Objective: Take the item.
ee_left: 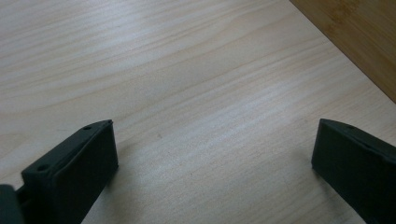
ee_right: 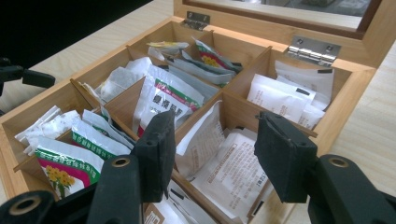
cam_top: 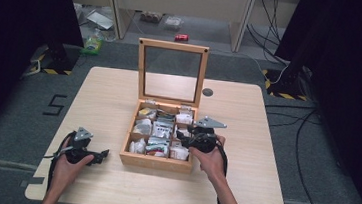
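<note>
A wooden box (cam_top: 155, 162) stands mid-table with its glass-paned lid (cam_top: 174, 46) upright. Its compartments hold several tea sachets. My right gripper (cam_top: 182, 134) hovers over the box's right column. In the right gripper view its jaws (ee_right: 217, 126) are open above a compartment of white sachets (ee_right: 229, 163), with nothing pressed between the pads. A green-and-white sachet (ee_right: 163, 100) stands in the middle compartment to their left. My left gripper (cam_top: 105, 152) rests low on the table left of the box. Its jaws (ee_left: 212, 123) are open wide over bare wood, and the box wall (ee_left: 359, 32) shows at the upper right.
A round grey grommet (cam_top: 207, 92) sits in the tabletop right of the lid. Beyond the table, the floor holds a green bottle (cam_top: 92, 43), a small red object (cam_top: 181, 38) and cables (cam_top: 293, 67). Bare table lies on both sides of the box.
</note>
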The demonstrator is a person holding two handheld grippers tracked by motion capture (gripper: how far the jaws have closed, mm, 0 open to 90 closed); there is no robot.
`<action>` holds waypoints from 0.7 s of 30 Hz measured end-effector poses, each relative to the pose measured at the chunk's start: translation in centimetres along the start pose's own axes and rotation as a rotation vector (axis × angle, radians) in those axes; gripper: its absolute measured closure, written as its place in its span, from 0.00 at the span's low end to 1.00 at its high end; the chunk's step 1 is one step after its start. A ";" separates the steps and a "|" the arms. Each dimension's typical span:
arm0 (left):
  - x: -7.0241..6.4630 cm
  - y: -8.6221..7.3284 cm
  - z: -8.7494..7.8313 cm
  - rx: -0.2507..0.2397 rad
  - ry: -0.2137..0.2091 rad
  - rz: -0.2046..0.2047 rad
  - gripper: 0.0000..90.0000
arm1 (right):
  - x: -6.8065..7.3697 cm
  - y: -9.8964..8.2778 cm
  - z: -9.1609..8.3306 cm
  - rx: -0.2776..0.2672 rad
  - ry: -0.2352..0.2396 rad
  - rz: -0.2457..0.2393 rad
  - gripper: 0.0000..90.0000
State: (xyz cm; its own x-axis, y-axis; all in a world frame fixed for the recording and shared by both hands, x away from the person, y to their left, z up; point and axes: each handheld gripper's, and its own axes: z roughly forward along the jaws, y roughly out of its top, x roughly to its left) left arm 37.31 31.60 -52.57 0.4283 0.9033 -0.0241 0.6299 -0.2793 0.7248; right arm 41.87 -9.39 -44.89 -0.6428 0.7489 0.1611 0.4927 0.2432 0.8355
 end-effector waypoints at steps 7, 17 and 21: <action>0.0 0.0 0.0 0.000 0.001 -0.001 0.00 | 0.4 -0.2 0.6 0.018 0.008 -0.010 0.53; 0.0 0.0 0.0 0.000 0.001 -0.001 0.00 | 0.5 -0.4 1.4 0.036 0.011 -0.009 0.57; 0.0 0.0 0.0 0.000 0.001 -0.001 0.00 | 0.3 -0.5 1.6 0.047 0.003 -0.008 0.65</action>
State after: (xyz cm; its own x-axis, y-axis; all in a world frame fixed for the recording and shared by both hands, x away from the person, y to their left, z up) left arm 37.30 31.61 -52.57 0.4273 0.9038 -0.0243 0.6301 -0.2784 0.7249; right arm 42.35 -8.29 -46.08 -0.6483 0.7452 0.1563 0.5149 0.2778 0.8110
